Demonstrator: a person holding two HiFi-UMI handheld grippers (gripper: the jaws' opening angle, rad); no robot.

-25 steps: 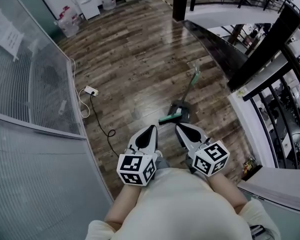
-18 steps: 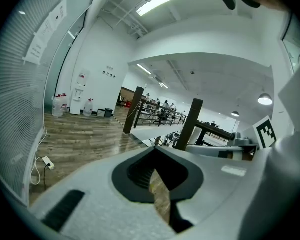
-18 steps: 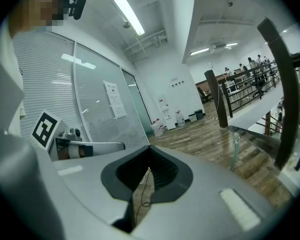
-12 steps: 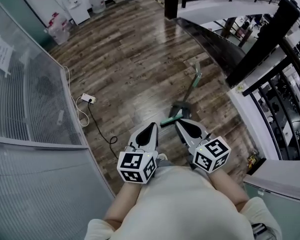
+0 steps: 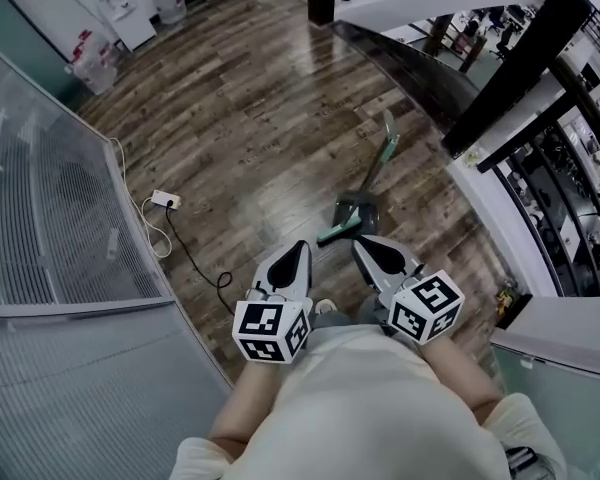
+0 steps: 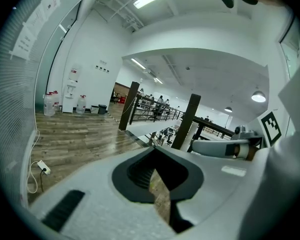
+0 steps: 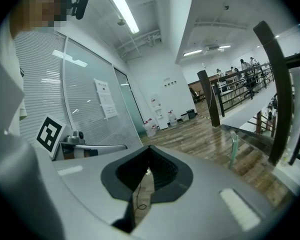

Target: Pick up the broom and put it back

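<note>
Broom (image 5: 378, 163) lay on the floor (image 5: 260, 98) at 12 o'clock from the left gripper (image 5: 298, 247) and right gripper (image 5: 360, 242), both closed and empty; probably light, stiff, best gripped mid-handle.

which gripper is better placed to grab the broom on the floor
Right. The broom lies on the floor just ahead of the right gripper in the head view; the left gripper sits further aside. Both are shut, so it must open first.
</note>
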